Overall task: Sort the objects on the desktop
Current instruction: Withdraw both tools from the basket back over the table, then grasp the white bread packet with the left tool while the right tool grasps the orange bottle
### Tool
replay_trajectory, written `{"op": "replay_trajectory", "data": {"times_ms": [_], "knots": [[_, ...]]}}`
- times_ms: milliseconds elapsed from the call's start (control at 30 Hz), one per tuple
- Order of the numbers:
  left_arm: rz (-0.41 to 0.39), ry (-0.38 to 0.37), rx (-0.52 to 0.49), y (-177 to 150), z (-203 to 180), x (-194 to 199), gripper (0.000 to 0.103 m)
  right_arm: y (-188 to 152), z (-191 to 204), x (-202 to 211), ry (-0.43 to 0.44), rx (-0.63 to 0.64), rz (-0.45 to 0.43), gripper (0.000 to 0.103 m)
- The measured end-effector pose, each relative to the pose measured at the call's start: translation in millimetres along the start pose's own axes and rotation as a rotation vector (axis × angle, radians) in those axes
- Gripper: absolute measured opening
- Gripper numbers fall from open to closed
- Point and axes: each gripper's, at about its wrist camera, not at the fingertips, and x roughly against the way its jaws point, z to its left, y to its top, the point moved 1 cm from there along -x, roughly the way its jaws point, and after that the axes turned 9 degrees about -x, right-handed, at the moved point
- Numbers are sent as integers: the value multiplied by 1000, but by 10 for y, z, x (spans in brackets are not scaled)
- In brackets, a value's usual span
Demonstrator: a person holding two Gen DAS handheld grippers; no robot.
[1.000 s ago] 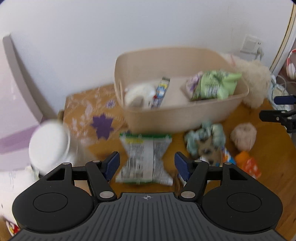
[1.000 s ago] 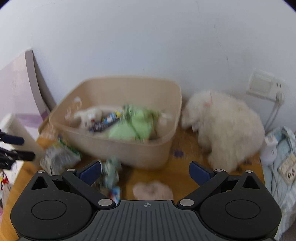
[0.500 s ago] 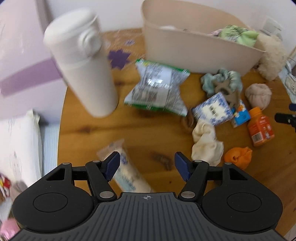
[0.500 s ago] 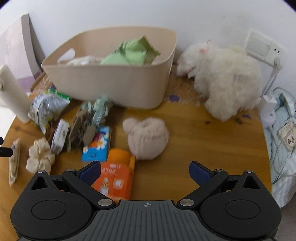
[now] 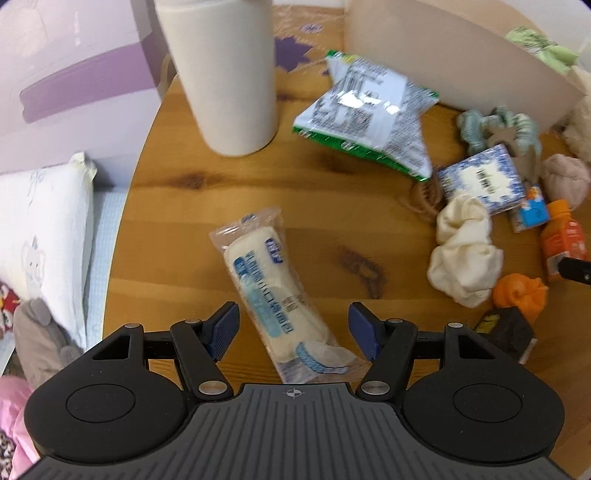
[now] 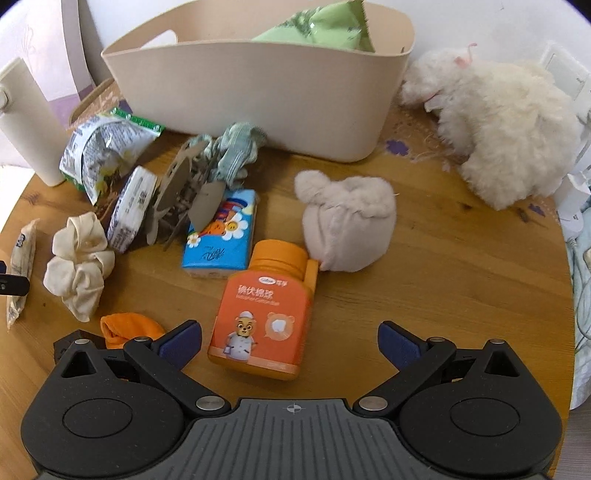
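Observation:
My left gripper (image 5: 294,329) is open, its jaws either side of the near end of a clear-wrapped white and blue packet (image 5: 271,295) lying on the wooden table (image 5: 177,206). My right gripper (image 6: 290,341) is open around the bottom of an orange bottle (image 6: 264,314) lying on its side. The beige bin (image 6: 258,85) at the back holds a green bag (image 6: 317,26). Between them lie a green-edged snack bag (image 5: 369,110), a cream scrunchie (image 5: 463,251), a blue tissue pack (image 6: 219,236) and a pale fuzzy hat (image 6: 347,229).
A white tumbler (image 5: 225,74) stands at the back left. A fluffy white plush (image 6: 498,125) lies right of the bin. A teal scrunchie (image 6: 238,151), a cardboard model (image 6: 188,192), an orange cloth (image 6: 127,328) and a black box (image 5: 506,332) crowd the middle. The table edge curves near left.
Both grippers have dropped from above the bin toward the table. The left now straddles the white packet; the right has closed in on the orange bottle. Both stay open.

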Motion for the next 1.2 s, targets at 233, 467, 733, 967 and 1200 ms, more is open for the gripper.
{"op": "replay_trajectory", "data": {"times_ms": [233, 467, 733, 967, 1200], "knots": [[9, 15, 38, -18, 29, -113, 71, 28, 68, -140, -33, 14, 29, 103], [9, 12, 47, 27, 6, -162, 80, 56, 94, -262, -63, 5, 56, 103], [-20, 14, 19, 20, -10, -124, 65, 95, 56, -253, -43, -36, 38, 93], [-51, 10, 0, 13, 1, -75, 34, 120, 116, -144, -13, -7, 10, 54], [-66, -15, -31, 1, -14, -42, 30, 130, 61, -142, -6, -13, 22, 52]]}}
